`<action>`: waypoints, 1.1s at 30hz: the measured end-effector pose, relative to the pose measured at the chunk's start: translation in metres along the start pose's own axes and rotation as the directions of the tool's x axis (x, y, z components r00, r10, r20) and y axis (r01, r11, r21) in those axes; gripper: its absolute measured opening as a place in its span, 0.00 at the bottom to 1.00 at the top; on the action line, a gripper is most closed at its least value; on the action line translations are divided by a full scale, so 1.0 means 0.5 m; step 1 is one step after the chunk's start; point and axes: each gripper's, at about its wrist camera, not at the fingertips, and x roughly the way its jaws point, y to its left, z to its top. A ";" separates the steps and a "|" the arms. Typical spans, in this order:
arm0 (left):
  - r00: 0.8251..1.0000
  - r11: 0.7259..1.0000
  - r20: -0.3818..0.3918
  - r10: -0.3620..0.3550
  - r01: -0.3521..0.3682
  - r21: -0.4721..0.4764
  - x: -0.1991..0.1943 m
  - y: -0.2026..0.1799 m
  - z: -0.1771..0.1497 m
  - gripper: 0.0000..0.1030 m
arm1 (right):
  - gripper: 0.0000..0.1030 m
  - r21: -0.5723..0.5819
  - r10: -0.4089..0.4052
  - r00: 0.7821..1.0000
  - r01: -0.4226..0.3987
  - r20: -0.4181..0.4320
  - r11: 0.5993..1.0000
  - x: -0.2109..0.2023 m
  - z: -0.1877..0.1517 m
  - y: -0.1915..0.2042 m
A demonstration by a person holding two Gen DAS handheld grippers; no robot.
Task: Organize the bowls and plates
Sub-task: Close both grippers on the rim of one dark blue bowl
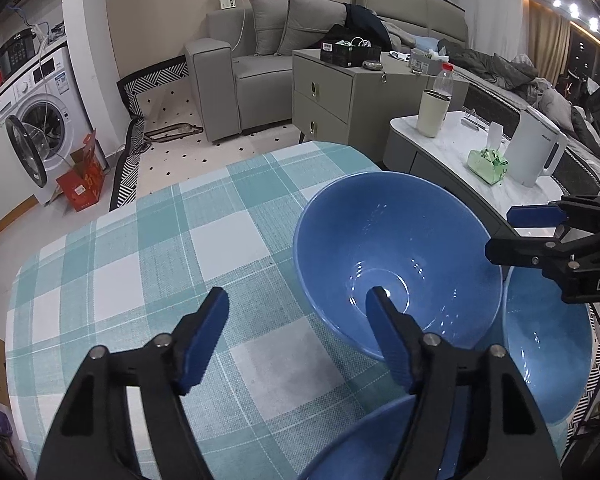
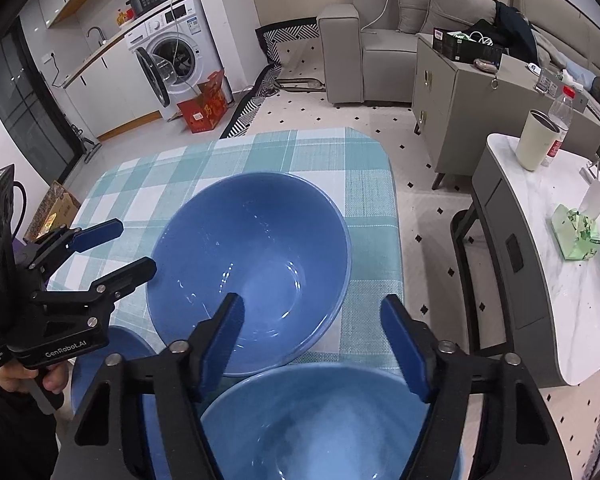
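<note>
While straddling opposite rims of the big blue bowl (image 1: 396,264) mid-frame on the checked table (image 1: 148,248): left gripper (image 1: 298,308) and right gripper (image 2: 312,316) half open, gripping nothing.

The nearest blue bowl (image 2: 332,420) is cut off by the bottom edge and partly hidden behind the right gripper (image 2: 312,340).

Even, cool indoor light, specular glints inside the blue bowl (image 1: 396,264), strong fisheye bending with dark corners.
</note>
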 end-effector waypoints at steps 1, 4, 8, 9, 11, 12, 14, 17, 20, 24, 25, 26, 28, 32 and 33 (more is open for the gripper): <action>1.000 1.000 -0.008 -0.005 0.005 -0.002 0.004 0.000 0.000 0.59 | 0.64 0.002 0.002 1.000 -0.002 -0.006 1.000 0.006 0.001 -0.001; 1.000 1.000 -0.021 -0.011 0.011 -0.006 0.014 0.000 0.000 0.57 | 0.57 0.005 0.009 1.000 -0.009 -0.028 1.000 0.020 0.003 -0.005; 0.999 1.000 -0.044 -0.024 0.023 -0.016 0.029 -0.001 -0.001 0.53 | 0.53 0.011 0.016 0.999 -0.015 -0.052 1.000 0.037 0.002 -0.009; 0.999 1.000 -0.049 -0.024 0.024 -0.016 0.031 -0.001 -0.001 0.52 | 0.53 0.011 0.015 0.998 -0.014 -0.056 1.000 0.040 0.001 -0.009; 0.998 1.000 -0.055 -0.027 0.026 -0.016 0.033 -0.001 0.000 0.50 | 0.53 0.012 0.018 0.998 -0.018 -0.065 1.000 0.048 0.000 -0.009; 0.998 1.000 -0.056 -0.025 0.024 -0.016 0.034 -0.001 0.001 0.49 | 0.52 0.012 0.019 0.997 -0.019 -0.069 1.000 0.051 0.001 -0.010; 0.998 1.000 -0.064 -0.027 0.026 -0.016 0.039 0.000 0.003 0.46 | 0.50 0.011 0.018 0.997 -0.018 -0.074 1.000 0.054 0.001 -0.010; 0.996 1.000 -0.082 -0.029 0.029 -0.012 0.046 -0.002 0.004 0.41 | 0.49 0.017 0.024 0.997 -0.023 -0.079 1.000 0.060 0.001 -0.013; 0.995 0.999 -0.097 -0.034 0.033 -0.009 0.052 -0.004 0.005 0.37 | 0.47 0.015 0.022 0.996 -0.021 -0.085 1.000 0.067 0.001 -0.012; 0.994 0.999 -0.100 -0.036 0.035 -0.009 0.053 -0.004 0.006 0.34 | 0.43 0.013 0.020 0.996 -0.019 -0.090 1.000 0.074 0.001 -0.009; 0.994 0.999 -0.101 -0.037 0.036 -0.007 0.053 -0.004 0.006 0.33 | 0.42 0.011 0.020 0.996 -0.019 -0.091 1.000 0.075 0.001 -0.007; 0.994 0.999 -0.102 -0.041 0.040 -0.007 0.054 -0.005 0.006 0.30 | 0.41 0.008 0.022 0.995 -0.021 -0.093 1.000 0.077 0.001 -0.004; 0.993 0.999 -0.105 -0.050 0.049 -0.009 0.054 -0.006 0.007 0.26 | 0.37 0.002 0.020 0.995 -0.020 -0.099 1.000 0.080 0.000 -0.001; 0.993 0.999 -0.108 -0.054 0.053 -0.011 0.056 -0.009 0.008 0.21 | 0.31 -0.002 0.013 0.995 -0.013 -0.102 1.000 0.084 -0.001 0.001; 0.993 0.998 -0.108 -0.054 0.053 -0.016 0.056 -0.008 0.008 0.20 | 0.28 0.001 0.014 0.995 -0.014 -0.101 1.000 0.084 0.000 0.001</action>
